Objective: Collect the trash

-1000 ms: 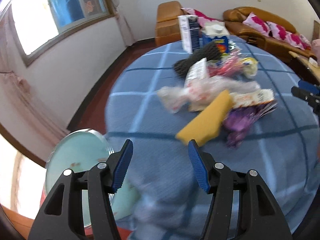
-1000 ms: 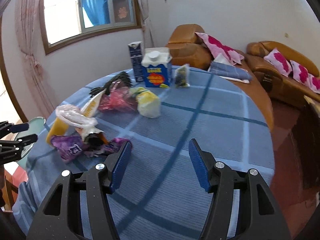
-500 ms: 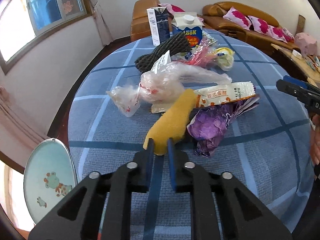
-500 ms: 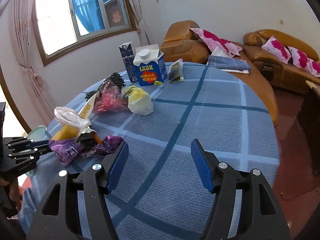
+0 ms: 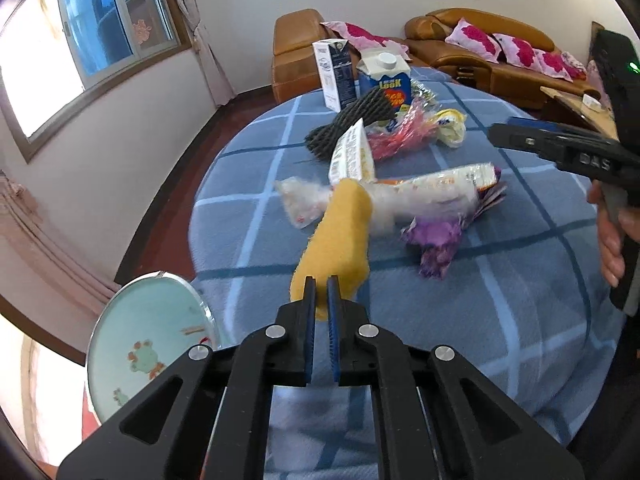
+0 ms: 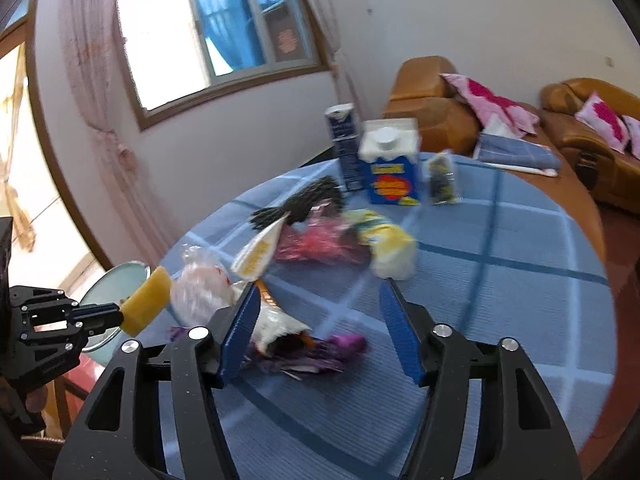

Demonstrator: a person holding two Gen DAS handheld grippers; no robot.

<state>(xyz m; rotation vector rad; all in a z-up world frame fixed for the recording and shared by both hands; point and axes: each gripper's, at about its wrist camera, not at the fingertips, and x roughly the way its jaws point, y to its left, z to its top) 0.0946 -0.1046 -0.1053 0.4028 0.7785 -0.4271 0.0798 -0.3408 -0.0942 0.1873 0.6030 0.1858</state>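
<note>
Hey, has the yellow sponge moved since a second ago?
Yes. The left gripper has closed on the yellow sponge and lifted its near end off the blue tablecloth; its far end now overlaps the clear plastic bag.

Matt, spongy yellow foam piece [image 5: 340, 240] between the left gripper's ribbed blue pads [image 5: 309, 332], crinkled glossy purple wrapper [image 5: 436, 240] beyond, woven blue checked tablecloth [image 5: 460, 320] underneath

Bright daylight floods through the window [image 6: 224, 40] (blown out); right view motion-blurred, fisheye edges curved.
</note>
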